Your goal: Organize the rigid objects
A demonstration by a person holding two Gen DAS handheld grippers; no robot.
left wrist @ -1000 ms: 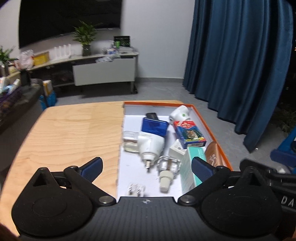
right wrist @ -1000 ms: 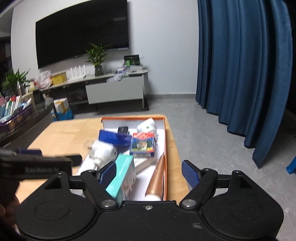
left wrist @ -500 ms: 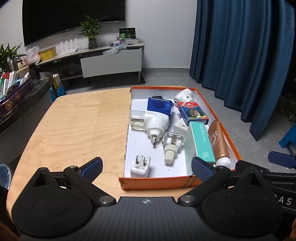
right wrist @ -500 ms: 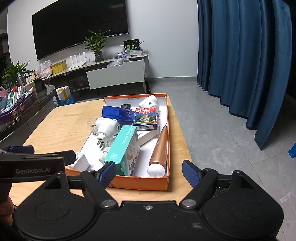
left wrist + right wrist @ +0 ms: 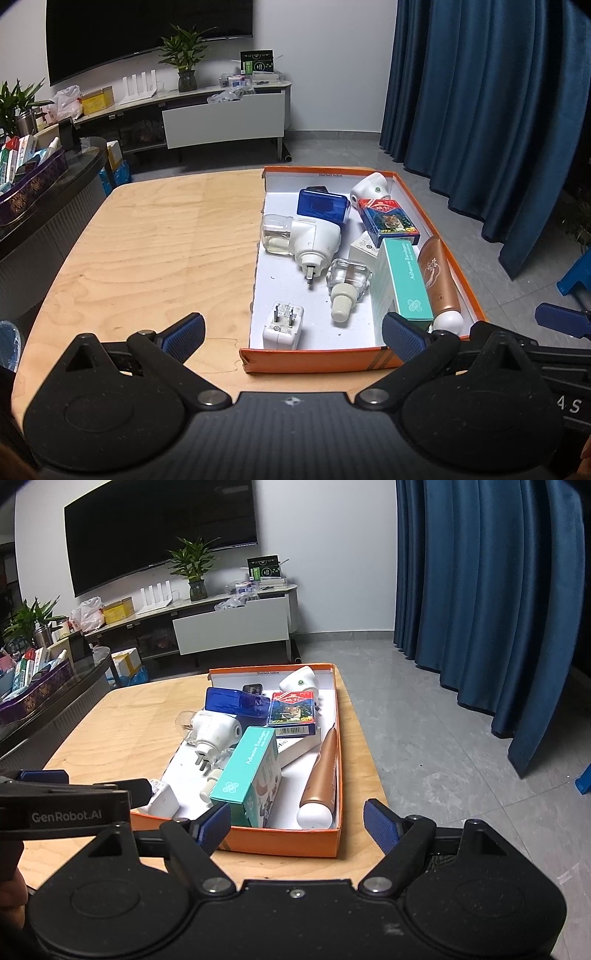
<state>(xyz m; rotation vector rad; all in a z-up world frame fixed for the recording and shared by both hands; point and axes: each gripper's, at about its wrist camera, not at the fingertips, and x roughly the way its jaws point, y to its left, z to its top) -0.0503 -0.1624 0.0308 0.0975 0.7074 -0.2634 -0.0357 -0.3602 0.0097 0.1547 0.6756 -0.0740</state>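
1. Two claws, the left claw (image 5: 291, 330) and the right claw (image 5: 297, 821), are both wide open and hold nothing. They sit just in front of the orange box (image 5: 317, 360).
2. The orange box rests on the right side of the wooden tabletop (image 5: 159, 240).
3. Inside the box, a white plug (image 5: 282, 325) lies near the front wall.
4. A teal box (image 5: 404, 280) lies right beside a brown tube (image 5: 439, 280).
5. A blue case (image 5: 323, 206) and a card pack (image 5: 388, 221) sit farther back.
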